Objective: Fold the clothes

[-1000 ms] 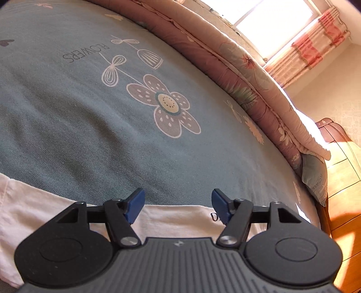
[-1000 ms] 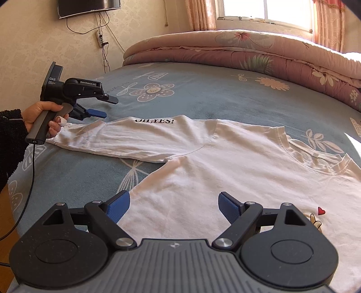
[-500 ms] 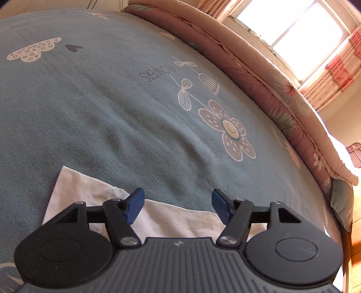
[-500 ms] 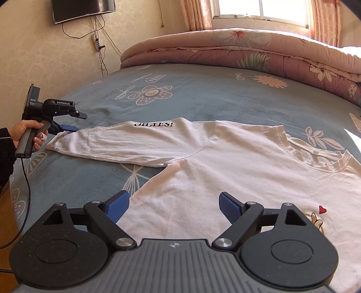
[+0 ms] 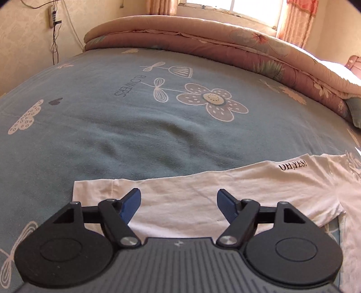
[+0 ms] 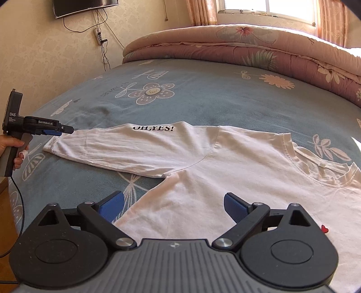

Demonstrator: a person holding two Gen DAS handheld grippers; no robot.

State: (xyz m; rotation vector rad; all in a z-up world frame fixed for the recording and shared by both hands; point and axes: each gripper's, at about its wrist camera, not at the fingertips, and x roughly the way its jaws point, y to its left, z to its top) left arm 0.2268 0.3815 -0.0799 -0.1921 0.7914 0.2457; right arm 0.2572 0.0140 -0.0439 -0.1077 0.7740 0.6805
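Sunlit from the window (image 6: 268,9) at twelve o'clock, your bed wears a blue-grey sheet (image 5: 135,126) printed with flowers, and a folded pink quilt (image 6: 237,51) lies along its far edge. Your white T-shirt (image 6: 225,171) is spread flat on the sheet, its long sleeve (image 6: 117,148) stretching toward nine o'clock in the right wrist view, the words "OH,YES!" near the shoulder. Your left gripper (image 5: 179,204) hangs over the cuff end of that sleeve, jaws wide apart, nothing between them. Your right gripper (image 6: 173,206) hovers over the shirt's body at six o'clock, jaws equally spread and gripping nothing. Your left hand (image 6: 13,148) shows at nine o'clock, wrapped around the handle.
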